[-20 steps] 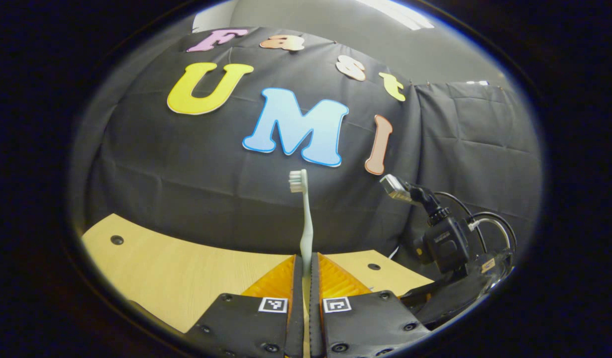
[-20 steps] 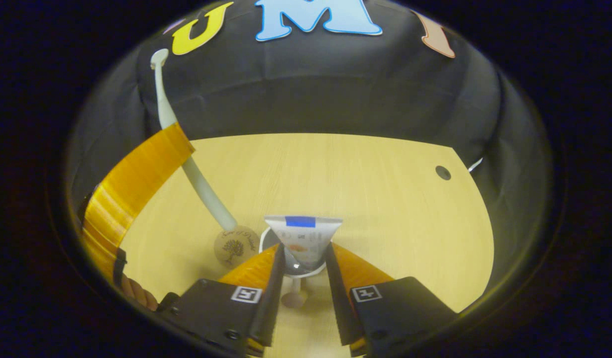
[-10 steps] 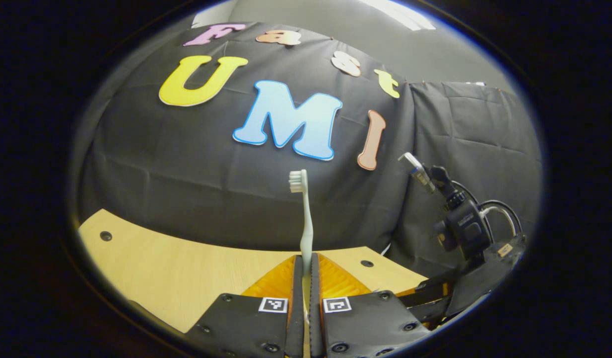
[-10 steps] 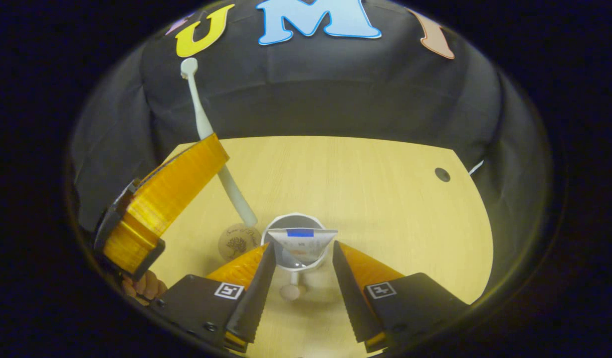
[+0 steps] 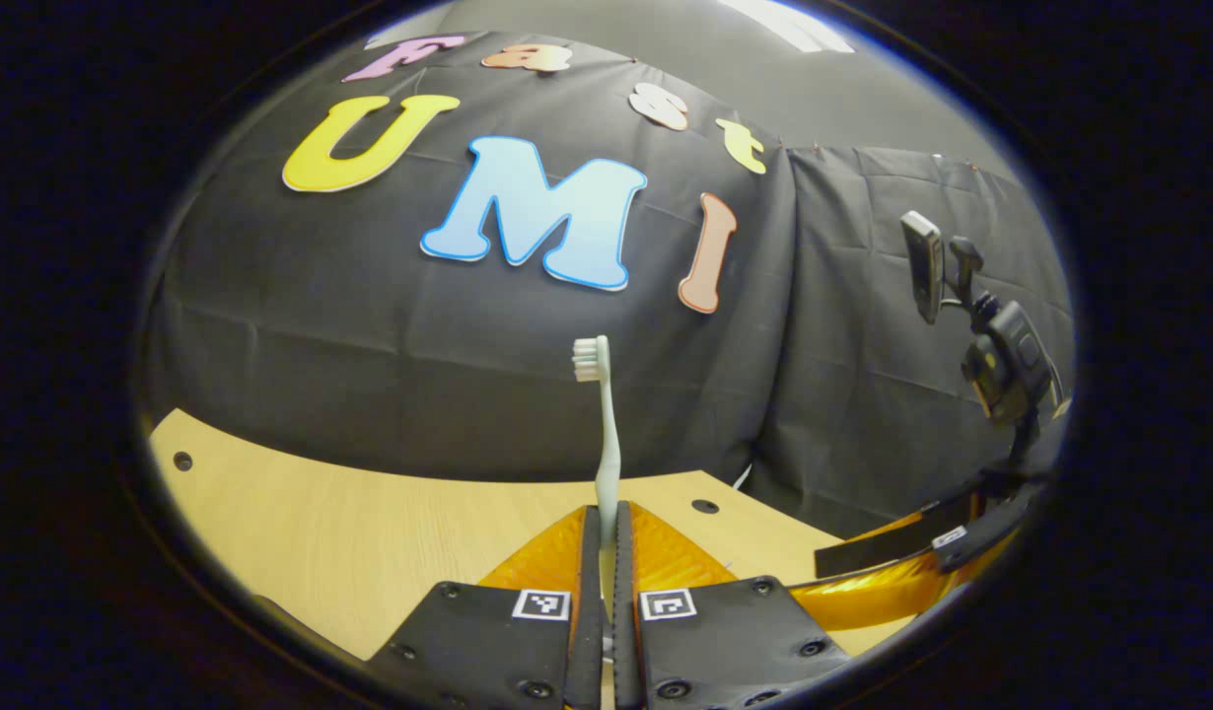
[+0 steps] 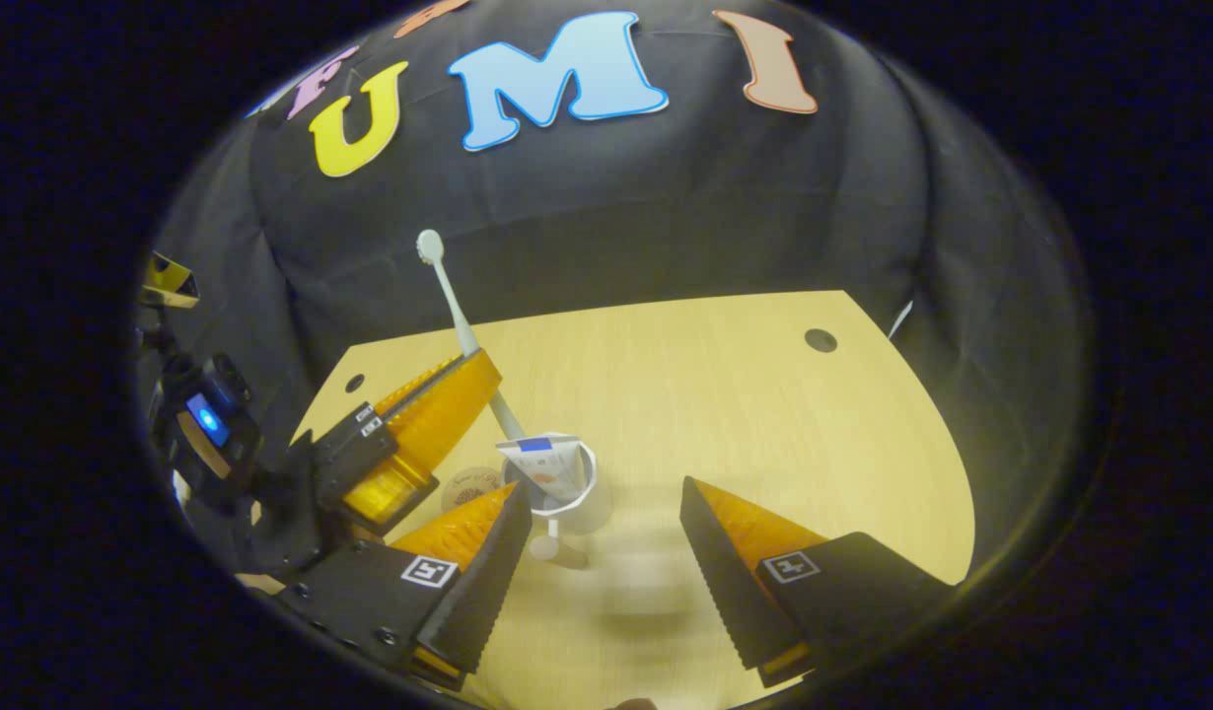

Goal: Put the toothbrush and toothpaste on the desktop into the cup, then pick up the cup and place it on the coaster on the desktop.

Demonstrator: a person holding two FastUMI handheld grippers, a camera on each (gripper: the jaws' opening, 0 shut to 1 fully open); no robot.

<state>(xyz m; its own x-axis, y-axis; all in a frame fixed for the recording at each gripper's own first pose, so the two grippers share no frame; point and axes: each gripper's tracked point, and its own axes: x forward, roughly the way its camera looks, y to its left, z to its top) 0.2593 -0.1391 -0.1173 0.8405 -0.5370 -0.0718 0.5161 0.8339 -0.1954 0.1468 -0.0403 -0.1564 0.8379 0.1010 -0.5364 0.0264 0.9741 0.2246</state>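
My left gripper [image 5: 606, 532] is shut on a pale toothbrush [image 5: 606, 444], which stands upright with its bristle head on top. In the right gripper view that left gripper [image 6: 480, 367] holds the toothbrush [image 6: 454, 301] tilted, its lower end at the rim of a white cup [image 6: 572, 493]. A toothpaste tube [image 6: 542, 463] stands in the cup. A round wooden coaster [image 6: 471, 485] lies just left of the cup. My right gripper [image 6: 604, 493] hangs open above and in front of the cup, holding nothing.
The wooden desktop [image 6: 715, 394] has round holes near its far corners and ends at the black cloth wall. One finger [image 5: 892, 587] of the right gripper and its camera mount [image 5: 1001, 365] show at the right of the left gripper view.
My right gripper has opened wider and drawn back from the cup, leaving the toothpaste standing in it. The left gripper has brought the toothbrush's lower end to the cup rim.
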